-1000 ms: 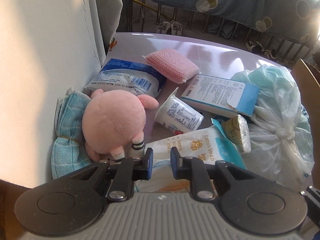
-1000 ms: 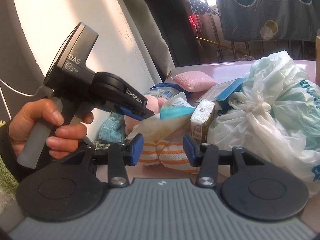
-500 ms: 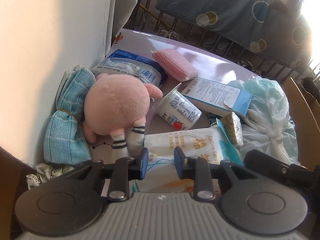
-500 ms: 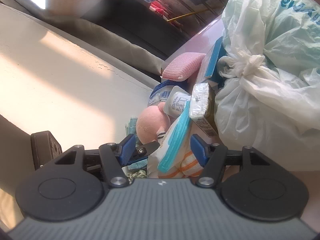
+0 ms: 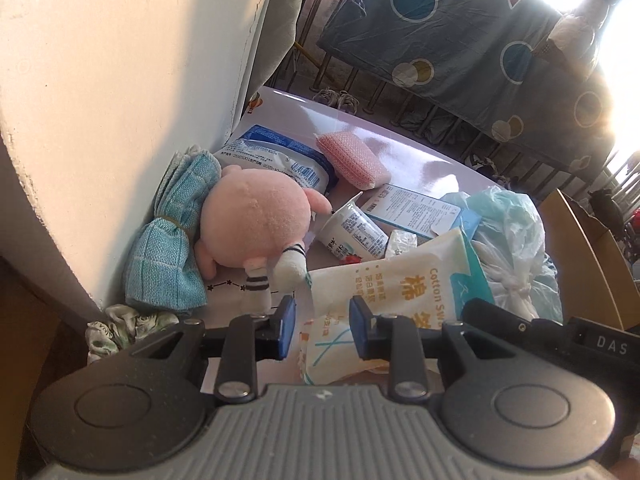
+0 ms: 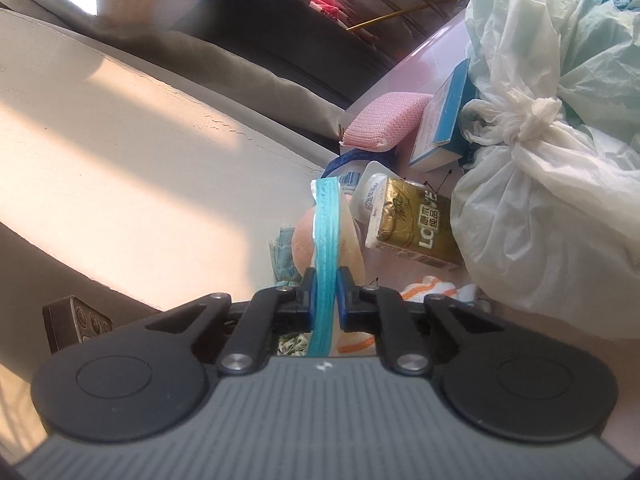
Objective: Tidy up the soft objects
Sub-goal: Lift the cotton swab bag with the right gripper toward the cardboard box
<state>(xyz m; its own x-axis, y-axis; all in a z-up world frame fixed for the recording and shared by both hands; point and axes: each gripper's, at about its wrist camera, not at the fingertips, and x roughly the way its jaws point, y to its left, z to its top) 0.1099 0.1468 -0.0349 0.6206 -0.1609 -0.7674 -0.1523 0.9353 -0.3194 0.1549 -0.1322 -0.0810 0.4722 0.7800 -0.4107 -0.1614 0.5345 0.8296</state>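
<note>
In the left wrist view, the cotton swab pack (image 5: 404, 284), cream with a teal edge, lay tilted on the pink table (image 5: 400, 152) beside the pink plush toy (image 5: 256, 224). The left gripper (image 5: 322, 330) hovered angled down, fingers apart and empty. In the right wrist view, the right gripper (image 6: 325, 302) pinched that pack's teal edge.

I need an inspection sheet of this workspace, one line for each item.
Surface: glossy pink table, crowded.
Job's things: cotton swab pack; pink plush toy; blue folded cloth; pink sponge.
Clutter: yogurt cup, knotted plastic bag, gold carton, blue-white box.
Grippers: right gripper shut on the pack's blue edge; left gripper open, empty.
Cables: nothing seen.
Surroundings: white wall, hanging patterned sheet.
</note>
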